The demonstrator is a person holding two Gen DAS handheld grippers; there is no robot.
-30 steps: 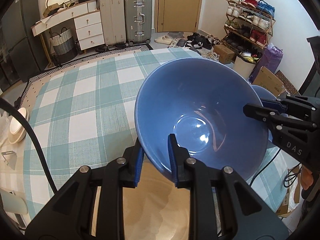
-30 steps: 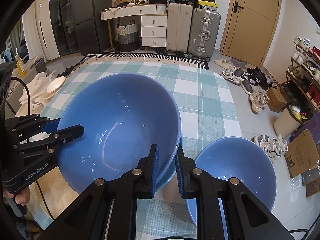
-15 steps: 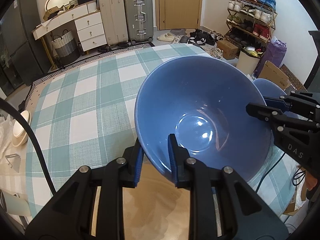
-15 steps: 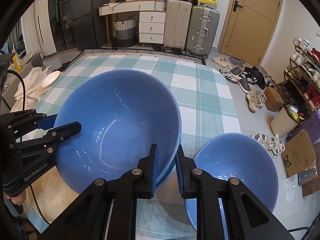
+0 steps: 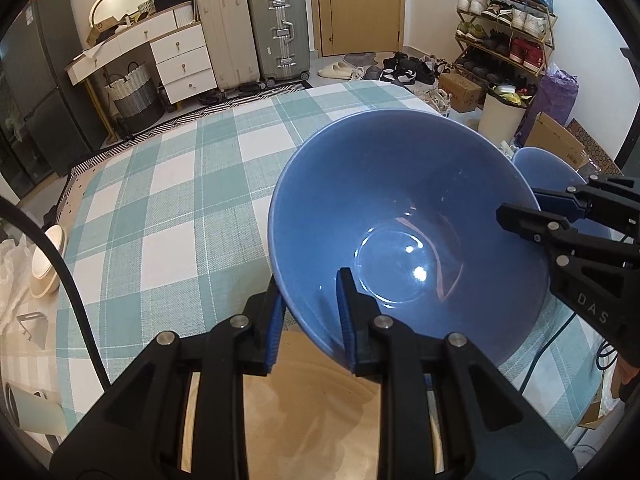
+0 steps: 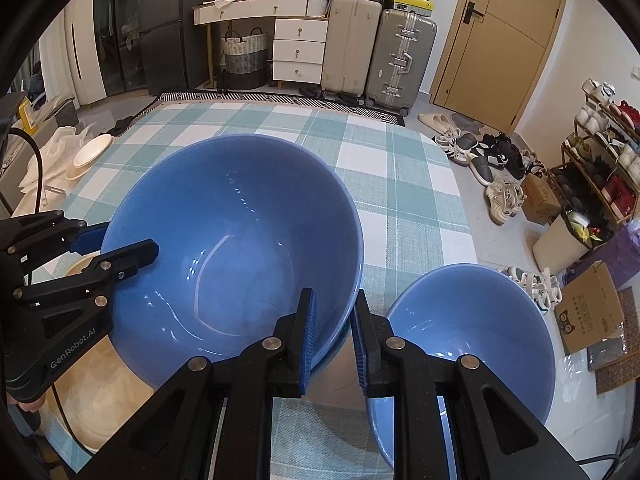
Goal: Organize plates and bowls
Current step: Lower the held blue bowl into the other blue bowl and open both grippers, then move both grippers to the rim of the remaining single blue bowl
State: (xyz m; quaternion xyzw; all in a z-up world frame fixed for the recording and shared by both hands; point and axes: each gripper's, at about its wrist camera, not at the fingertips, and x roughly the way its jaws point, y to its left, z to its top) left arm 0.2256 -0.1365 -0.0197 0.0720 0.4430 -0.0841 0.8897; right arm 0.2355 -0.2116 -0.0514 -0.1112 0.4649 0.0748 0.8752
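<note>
Right wrist view is showing you the checked surface point(image 6: 404, 184) carrying everything, and the big blue bowl point(image 6: 240, 256) you are holding over the tan plate point(image 6: 100, 404). Both grippers are clenching its rim: left gripper point(image 6: 120, 242) on one side, right gripper point(image 6: 334, 336) on the other. If either hand is dropping faster, the bowl is tipping or slipping from the pads. The smaller blue bowl point(image 6: 472, 328) is sitting just beside your right gripper, risking a knock
</note>
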